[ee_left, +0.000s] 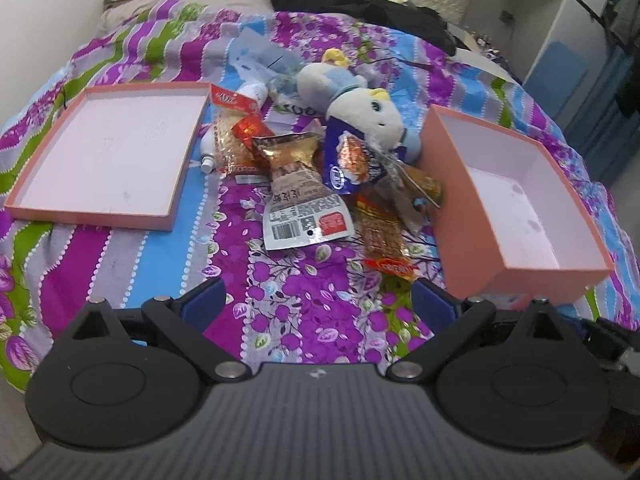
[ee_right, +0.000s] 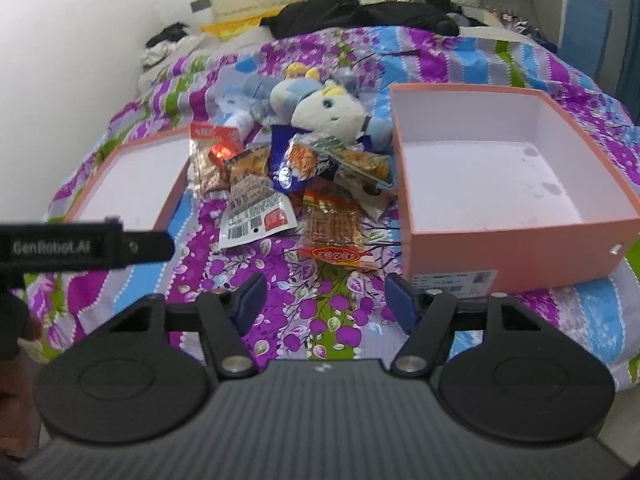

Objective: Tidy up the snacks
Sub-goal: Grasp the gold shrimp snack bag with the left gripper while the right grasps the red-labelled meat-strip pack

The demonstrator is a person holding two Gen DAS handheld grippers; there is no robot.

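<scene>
Snack packets sit heaped in the middle of the bed, on the purple floral bedspread (ee_left: 312,320), and both grippers hang over the near edge, angled down at the heap.

Left gripper (ee_left: 318,300): jaws spread wide, nothing between them but bedspread. The silver barcode packet (ee_left: 304,216) lies straight ahead of the gap, well short of the pads, and the orange-red packet (ee_left: 384,240) reaches almost to the right pad. Behind those, a blue packet (ee_left: 348,160) leans against the plush toy (ee_left: 360,108).

Right gripper (ee_right: 326,296): jaws parted and empty, narrower than the left pair. The orange-red packet (ee_right: 334,232) lies just ahead of the gap, near but not touching. The silver barcode packet (ee_right: 256,216) sits ahead to the left, the blue packet (ee_right: 288,164) farther back under the plush toy (ee_right: 324,112).

The heap is flanked by two pink cardboard pieces: the shallow box lid (ee_left: 108,156) toward the left edge of the bed, and the deep pink box (ee_right: 512,192) toward the right edge, both bare inside. The deep box's near corner stands just beside the right gripper's right pad. In the right wrist view the left gripper's black body (ee_right: 80,248) juts in from the left.
</scene>
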